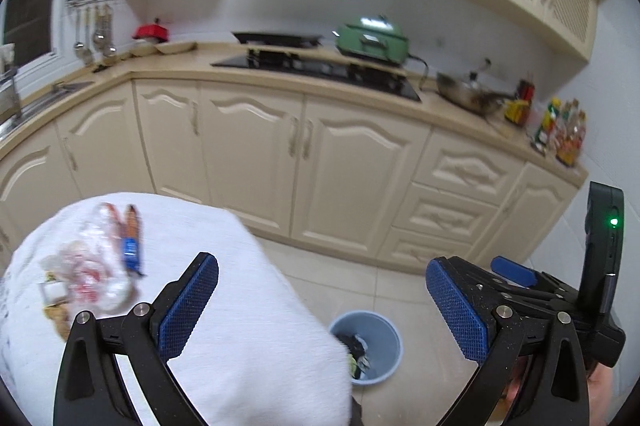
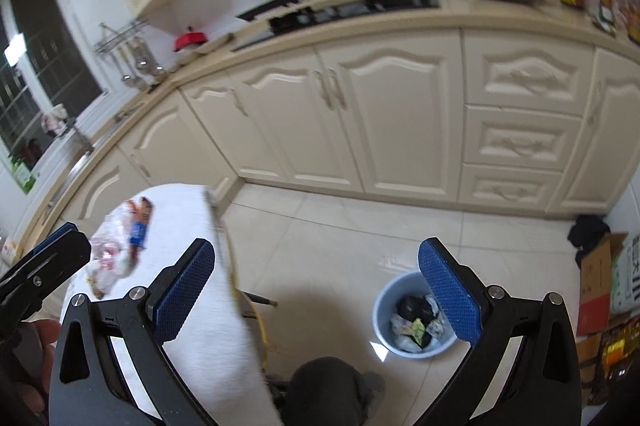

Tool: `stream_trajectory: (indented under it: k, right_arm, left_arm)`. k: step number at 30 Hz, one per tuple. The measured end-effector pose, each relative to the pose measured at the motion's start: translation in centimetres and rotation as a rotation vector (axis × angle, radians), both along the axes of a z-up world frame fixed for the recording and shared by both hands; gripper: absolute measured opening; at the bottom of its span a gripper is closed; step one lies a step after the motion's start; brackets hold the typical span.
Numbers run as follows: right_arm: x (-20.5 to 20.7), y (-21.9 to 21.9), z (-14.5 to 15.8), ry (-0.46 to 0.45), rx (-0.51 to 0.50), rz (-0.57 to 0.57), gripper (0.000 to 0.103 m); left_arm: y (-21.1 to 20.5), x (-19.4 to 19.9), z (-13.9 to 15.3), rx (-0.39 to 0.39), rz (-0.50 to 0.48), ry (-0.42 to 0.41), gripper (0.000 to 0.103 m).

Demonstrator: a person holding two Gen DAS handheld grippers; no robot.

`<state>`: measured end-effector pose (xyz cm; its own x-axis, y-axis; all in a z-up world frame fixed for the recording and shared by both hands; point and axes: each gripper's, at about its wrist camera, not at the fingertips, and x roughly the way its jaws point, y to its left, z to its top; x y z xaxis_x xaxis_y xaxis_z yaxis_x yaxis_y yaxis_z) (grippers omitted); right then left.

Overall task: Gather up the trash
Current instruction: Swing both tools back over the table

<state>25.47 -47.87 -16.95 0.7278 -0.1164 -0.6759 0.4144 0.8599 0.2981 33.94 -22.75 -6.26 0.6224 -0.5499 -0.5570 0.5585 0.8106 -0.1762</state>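
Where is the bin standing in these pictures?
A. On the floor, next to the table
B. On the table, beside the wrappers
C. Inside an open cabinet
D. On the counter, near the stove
A. The bin stands on the tiled floor beside the table, with trash already in it; the wrappers lie on the table.
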Motion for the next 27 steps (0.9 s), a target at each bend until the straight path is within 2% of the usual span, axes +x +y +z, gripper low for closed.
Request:
stream_trajectory:
  k: [5,10,19,27]
  right_arm:
    - [1.3,4.1,2.3,-0.040,-0.030,0.070,0.103]
    - [2.9,8.2,3.9,-0.069,-0.059,0.150,0.103]
    - [5.8,15.0,4.6,-0.076,-0.087,0.270,0.103]
    - [7.8,19.8,4.1,-0.069,-0.096,0.392,0.103]
  left_arm:
    - [5.4,-2.5,0.9,-0.030,0.080,-0.045,0.102]
    - [9.8,-4.8,0.5,-0.043,0.163,-0.079,0.102]
    - [16.8,-8.1,-0.6,-0.048,0.317,-0.075,0.102]
    - [20.5,-7.9,-2.3,-0.022,0.426,-0.021,0.102]
